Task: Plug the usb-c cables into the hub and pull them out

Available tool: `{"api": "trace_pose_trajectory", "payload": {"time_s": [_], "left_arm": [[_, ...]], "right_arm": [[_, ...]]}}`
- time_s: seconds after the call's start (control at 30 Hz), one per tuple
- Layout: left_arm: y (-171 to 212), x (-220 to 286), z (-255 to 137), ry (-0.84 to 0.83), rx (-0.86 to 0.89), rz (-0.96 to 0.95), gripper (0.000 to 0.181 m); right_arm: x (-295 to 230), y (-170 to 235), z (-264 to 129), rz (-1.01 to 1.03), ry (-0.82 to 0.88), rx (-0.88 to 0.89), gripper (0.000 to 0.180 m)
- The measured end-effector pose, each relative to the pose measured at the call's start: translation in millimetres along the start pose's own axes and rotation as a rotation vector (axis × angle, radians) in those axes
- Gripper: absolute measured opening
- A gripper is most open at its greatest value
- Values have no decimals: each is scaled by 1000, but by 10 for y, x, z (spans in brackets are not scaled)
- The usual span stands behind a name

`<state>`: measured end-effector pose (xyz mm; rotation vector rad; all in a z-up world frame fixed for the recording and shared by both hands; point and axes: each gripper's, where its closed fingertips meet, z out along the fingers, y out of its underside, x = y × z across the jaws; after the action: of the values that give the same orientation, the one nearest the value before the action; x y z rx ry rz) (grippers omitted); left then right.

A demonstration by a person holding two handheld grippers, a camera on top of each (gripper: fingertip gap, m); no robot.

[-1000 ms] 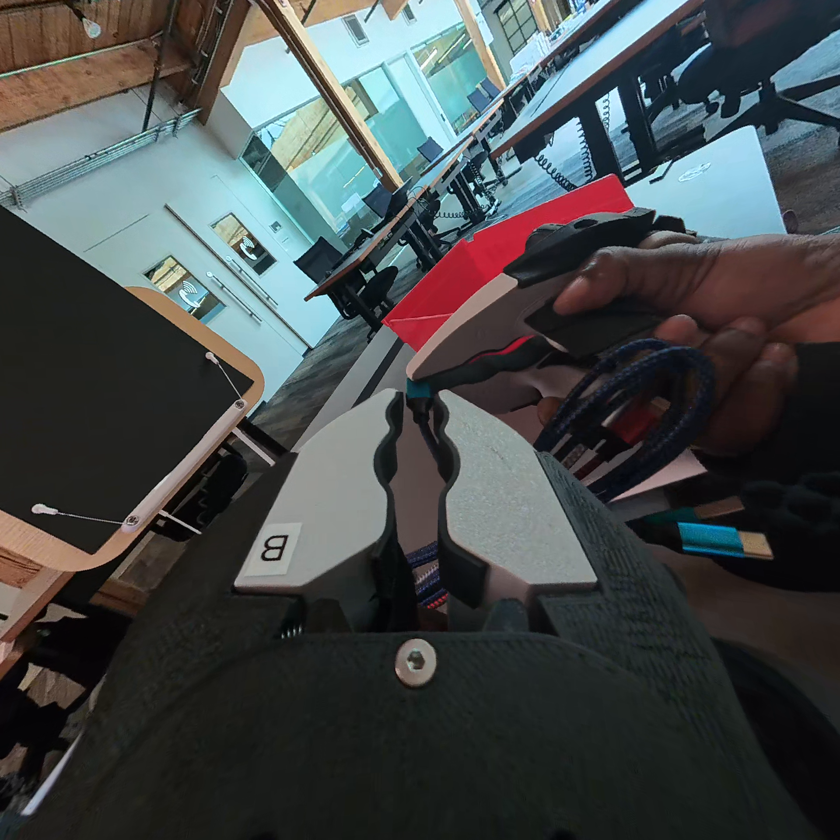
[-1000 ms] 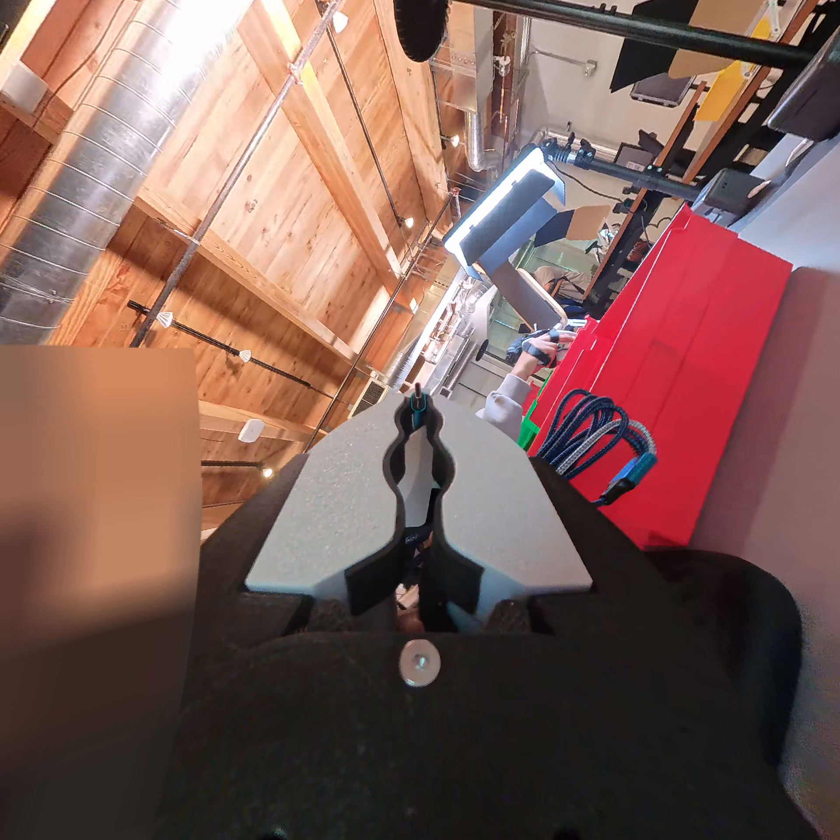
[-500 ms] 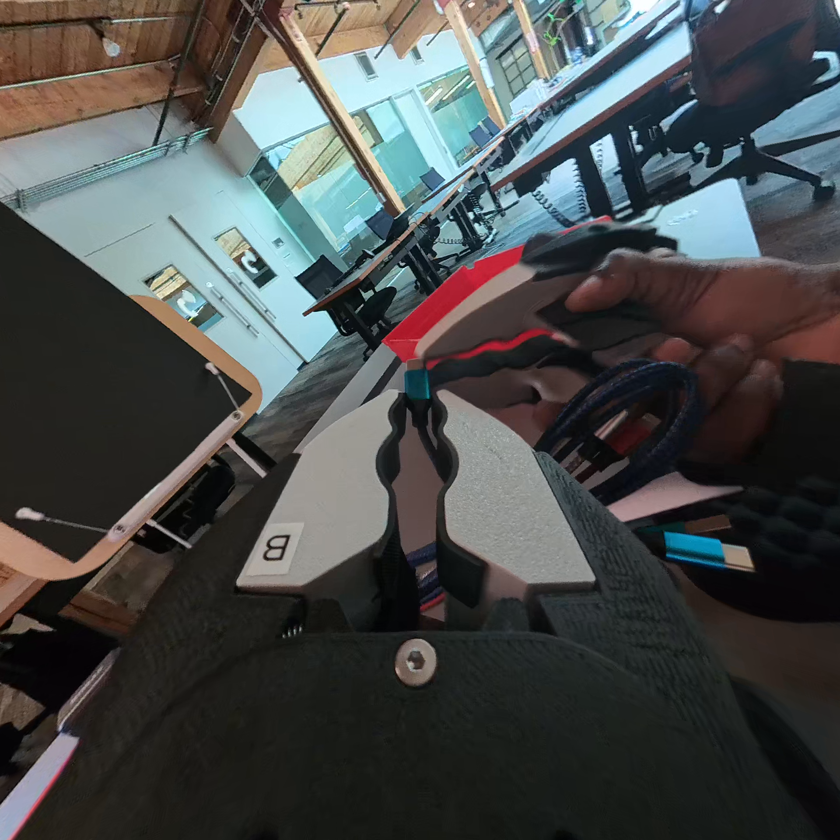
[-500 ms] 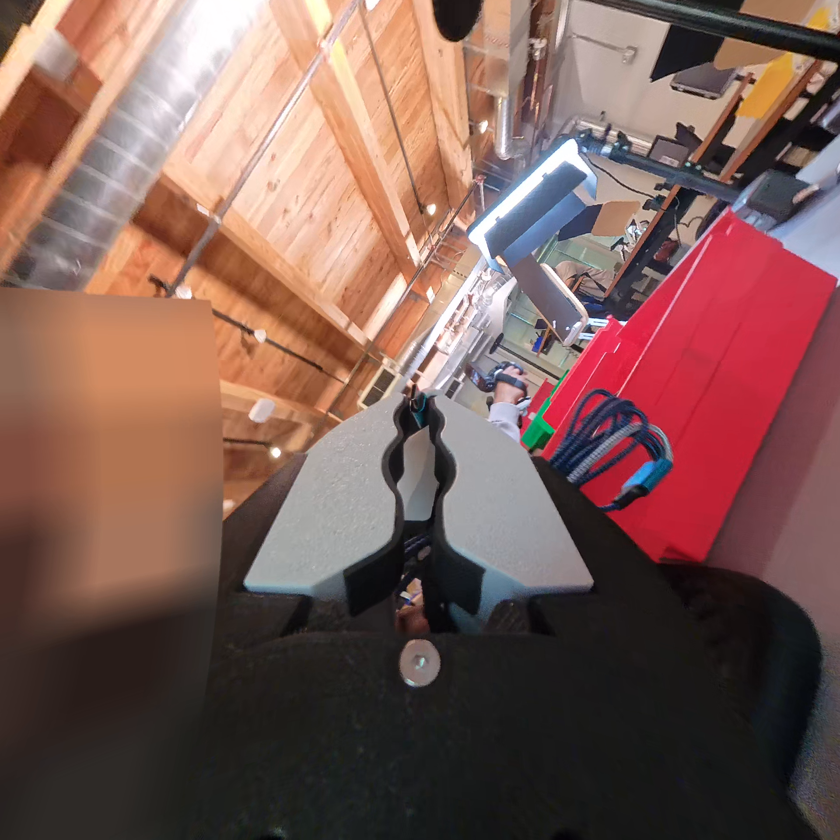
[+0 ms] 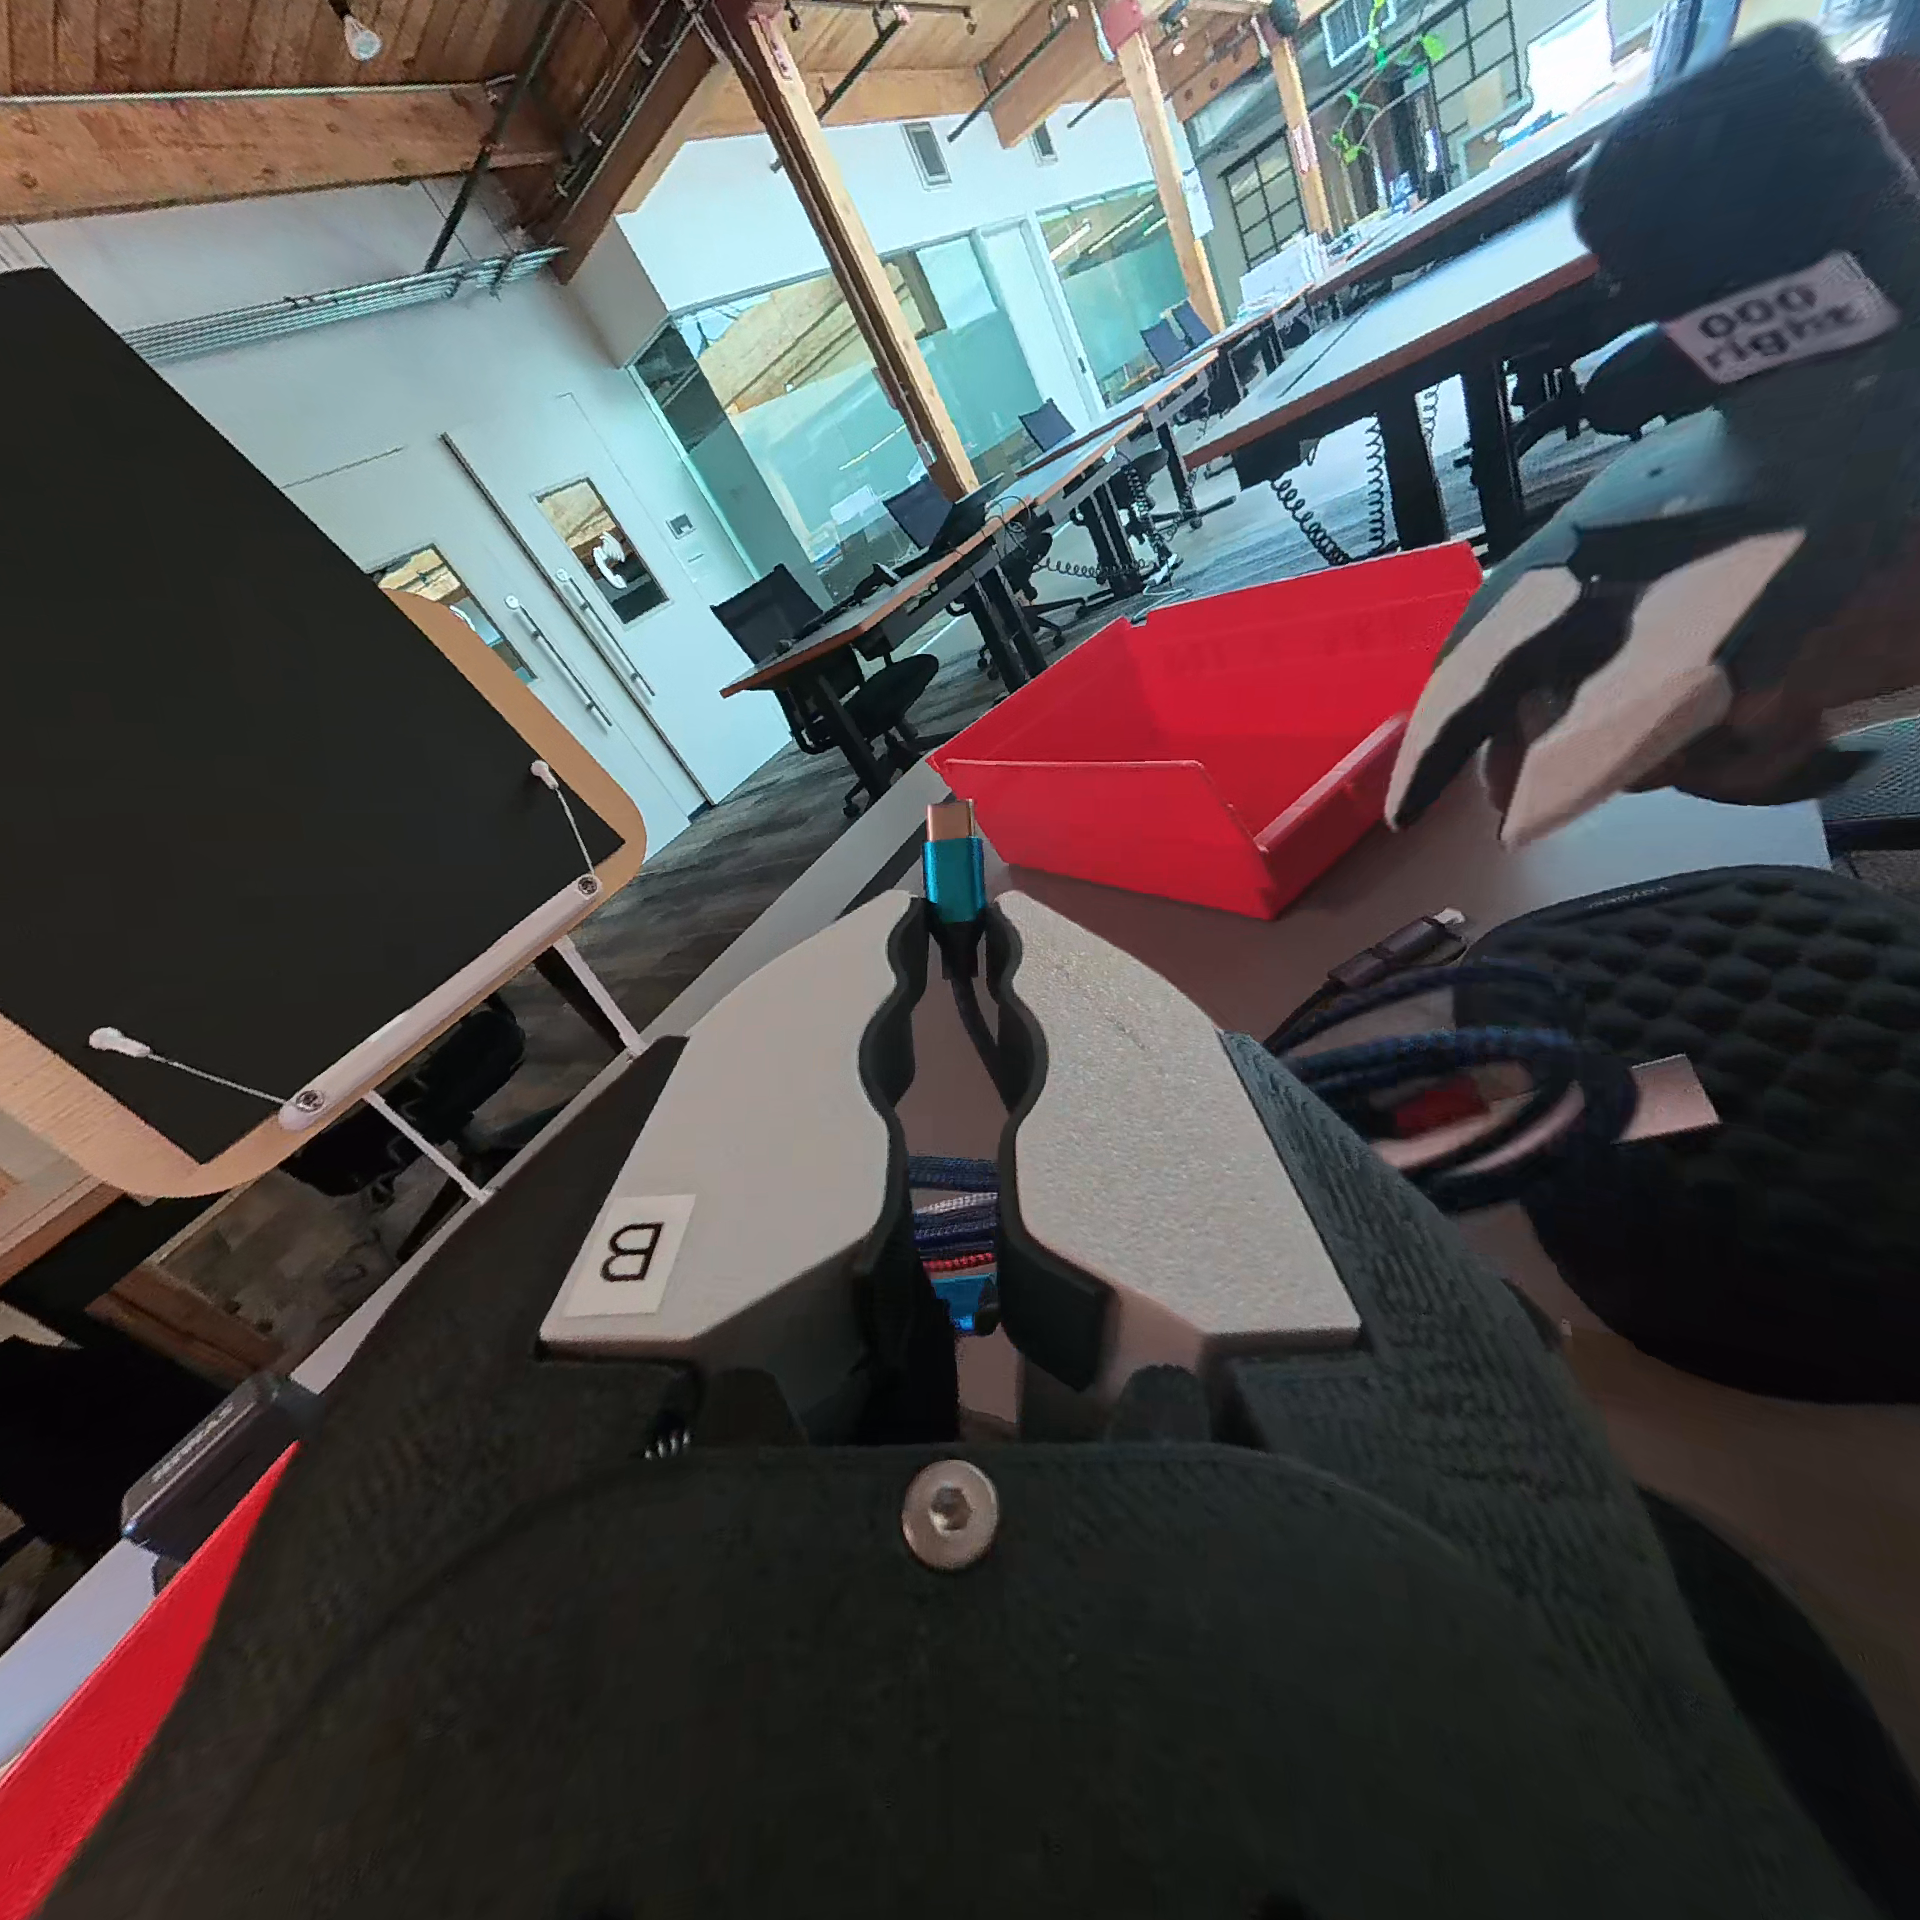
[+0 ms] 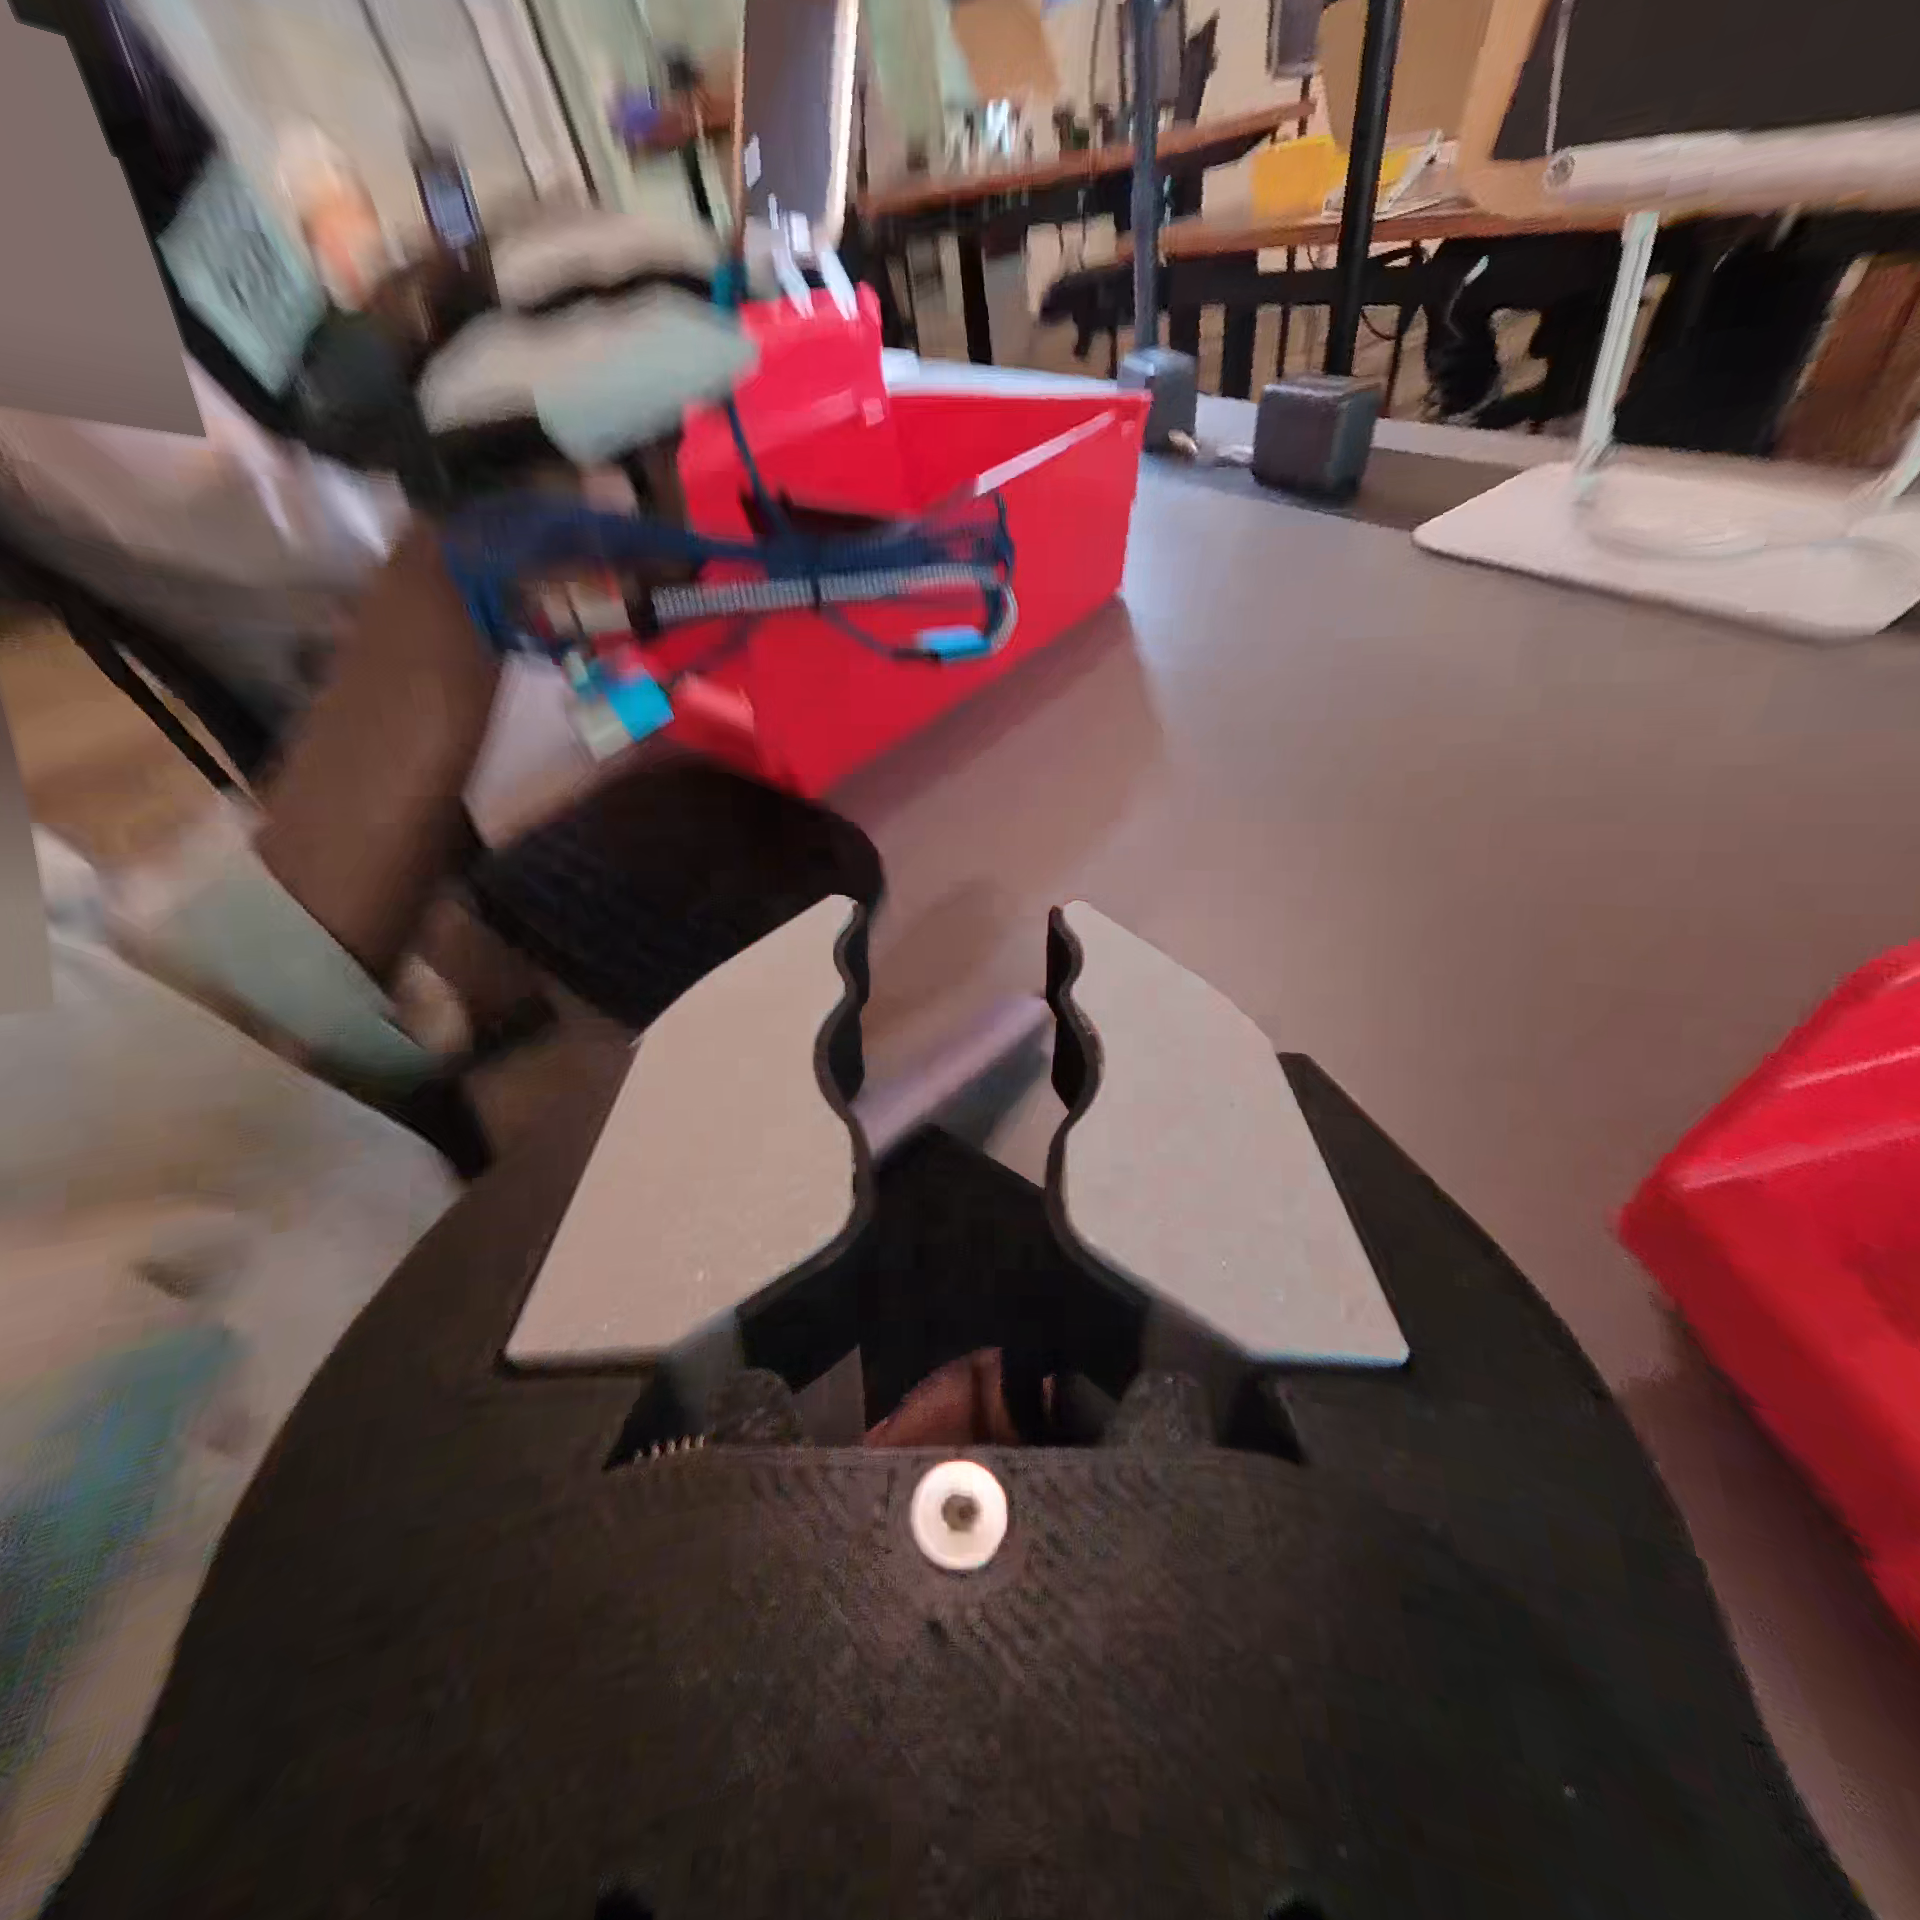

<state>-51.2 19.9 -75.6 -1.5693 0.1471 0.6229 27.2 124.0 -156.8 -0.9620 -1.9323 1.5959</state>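
The left tongs [image 5: 951,914] pinch a braided usb-c cable [image 5: 953,879] just behind its blue plug, whose metal tip juts past the fingertips, up off the bench [image 5: 1164,956]. The right tongs [image 6: 954,940] are spread and hold nothing, low over the bench on the near side of the red bin [image 6: 935,540]. More cables [image 5: 1455,1081] lie bundled beside that bin, next to a black mesh pad [image 5: 1745,1091]. No hub can be made out for certain. The next step is probably insertion: keep the plug straight, line its tip with a port, and let the free tongs steady the hub.
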Motion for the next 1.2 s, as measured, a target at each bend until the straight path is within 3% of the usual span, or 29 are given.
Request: {"api": "trace_pose_trajectory", "payload": {"time_s": [0.17, 0.37, 0.57, 0.97, 1.2], "left_arm": [[-40, 72, -3, 37, 14, 15, 10], [-33, 87, -22, 55, 15, 18, 10], [-40, 47, -67, 59, 43, -6, 10], [-42, 59, -72, 80, 60, -24, 10], [-45, 153, 8, 109, 47, -10, 10]], "right_arm": [[-38, 449, 152, -559, -113, -297, 21], [198, 613, 347, -1082, -195, -450, 20], [272, 799, 428, -1484, -312, -446, 24], [-65, 770, 555, -1647, -539, -179, 32], [-158, 863, 612, -1777, -704, -119, 24]]}}
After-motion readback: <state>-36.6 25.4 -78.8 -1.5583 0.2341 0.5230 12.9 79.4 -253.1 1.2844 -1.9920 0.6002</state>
